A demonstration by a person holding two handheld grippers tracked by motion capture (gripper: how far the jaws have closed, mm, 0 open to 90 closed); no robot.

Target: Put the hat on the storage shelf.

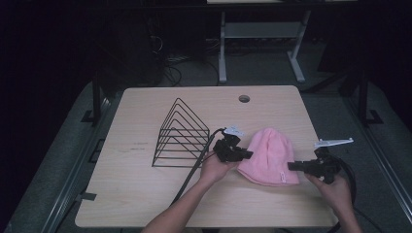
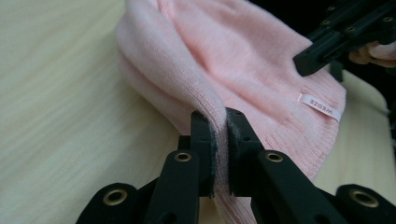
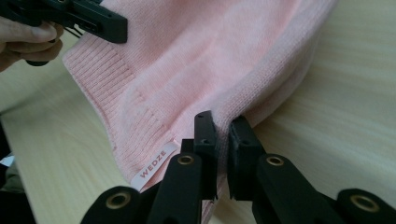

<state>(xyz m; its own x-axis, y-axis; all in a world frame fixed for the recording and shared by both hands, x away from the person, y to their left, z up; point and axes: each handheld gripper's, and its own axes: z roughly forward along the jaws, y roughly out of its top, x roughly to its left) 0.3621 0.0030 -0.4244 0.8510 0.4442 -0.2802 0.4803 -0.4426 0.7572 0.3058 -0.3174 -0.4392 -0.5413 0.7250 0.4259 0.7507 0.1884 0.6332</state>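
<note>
A pink knitted beanie (image 1: 268, 156) lies on the wooden table (image 1: 145, 194), its ribbed brim toward the front, with a small white label (image 2: 319, 107) near the hem. My left gripper (image 1: 249, 155) is shut on the beanie's left edge; in the left gripper view the knit (image 2: 196, 56) is pinched between the two pads (image 2: 220, 122) and pulled up into a fold. My right gripper (image 1: 291, 166) is shut on the beanie's right edge near the brim, the fabric (image 3: 224, 70) squeezed between its pads (image 3: 223, 125) beside the label (image 3: 154, 164).
A black wire file rack (image 1: 181, 134) stands on the table just left of the left hand. A round cable hole (image 1: 244, 99) sits near the table's far edge. Cables trail from both grippers toward the front. A white desk frame (image 1: 260, 43) stands beyond.
</note>
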